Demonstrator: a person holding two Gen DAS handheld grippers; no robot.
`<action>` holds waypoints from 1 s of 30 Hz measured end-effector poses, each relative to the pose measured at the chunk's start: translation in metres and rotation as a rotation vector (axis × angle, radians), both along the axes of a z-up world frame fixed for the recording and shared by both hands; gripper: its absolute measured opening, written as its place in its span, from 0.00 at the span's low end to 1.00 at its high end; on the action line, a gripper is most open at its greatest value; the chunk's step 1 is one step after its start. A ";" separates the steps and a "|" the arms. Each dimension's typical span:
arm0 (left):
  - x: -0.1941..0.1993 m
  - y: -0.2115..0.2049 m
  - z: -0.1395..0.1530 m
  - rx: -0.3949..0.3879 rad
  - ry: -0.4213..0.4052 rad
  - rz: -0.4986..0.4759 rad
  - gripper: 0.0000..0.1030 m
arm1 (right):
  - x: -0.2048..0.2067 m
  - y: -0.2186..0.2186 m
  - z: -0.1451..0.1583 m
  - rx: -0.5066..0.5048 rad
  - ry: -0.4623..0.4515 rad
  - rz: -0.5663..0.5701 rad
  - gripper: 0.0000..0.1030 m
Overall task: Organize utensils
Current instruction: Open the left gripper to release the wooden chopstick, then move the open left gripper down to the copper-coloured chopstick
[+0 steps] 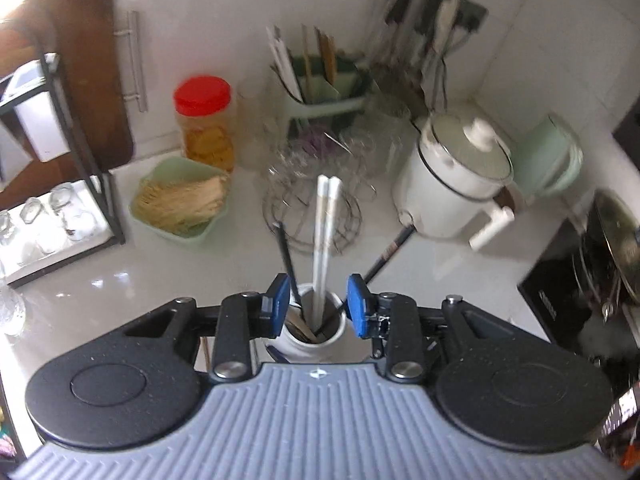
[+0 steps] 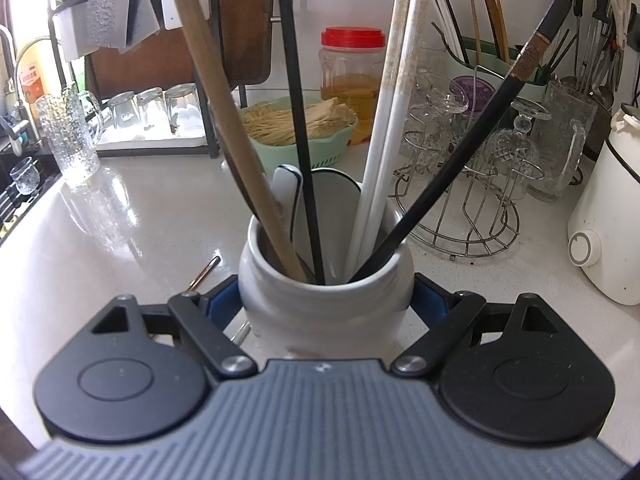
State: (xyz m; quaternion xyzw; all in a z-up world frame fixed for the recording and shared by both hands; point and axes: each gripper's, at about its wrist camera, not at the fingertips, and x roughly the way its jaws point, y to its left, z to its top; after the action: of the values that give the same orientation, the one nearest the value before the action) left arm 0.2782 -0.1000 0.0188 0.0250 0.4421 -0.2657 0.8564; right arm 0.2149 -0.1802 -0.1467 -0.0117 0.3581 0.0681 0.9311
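The right gripper [image 2: 326, 300] is clamping the white utensil jar [image 2: 326, 300] standing on the counter [image 2: 120, 220]. The left gripper [image 1: 318, 304] is hanging released above it, gripping nothing. White chopsticks [image 2: 396, 92] and black chopsticks [image 2: 480, 136] are leaning inside the jar.

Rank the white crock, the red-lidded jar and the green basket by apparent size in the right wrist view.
1. White crock, though it sits nearest the camera, so this is unsure.
2. Green basket, partly hidden by utensils.
3. Red-lidded jar, close to the basket.
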 end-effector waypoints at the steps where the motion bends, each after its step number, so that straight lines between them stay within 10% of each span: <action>1: -0.001 0.005 0.001 -0.020 -0.003 0.013 0.35 | 0.000 0.000 0.000 0.000 0.003 -0.002 0.88; 15: -0.034 0.056 0.000 -0.073 -0.121 0.088 0.41 | 0.002 0.000 0.001 -0.002 0.012 -0.010 0.88; 30: -0.030 0.115 -0.077 -0.059 -0.037 0.226 0.43 | 0.001 0.000 0.000 0.000 0.003 -0.009 0.88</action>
State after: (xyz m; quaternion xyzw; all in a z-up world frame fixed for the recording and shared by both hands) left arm 0.2487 0.0153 -0.0586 -0.0451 0.4182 -0.1799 0.8892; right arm 0.2161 -0.1801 -0.1463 -0.0101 0.3597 0.0639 0.9308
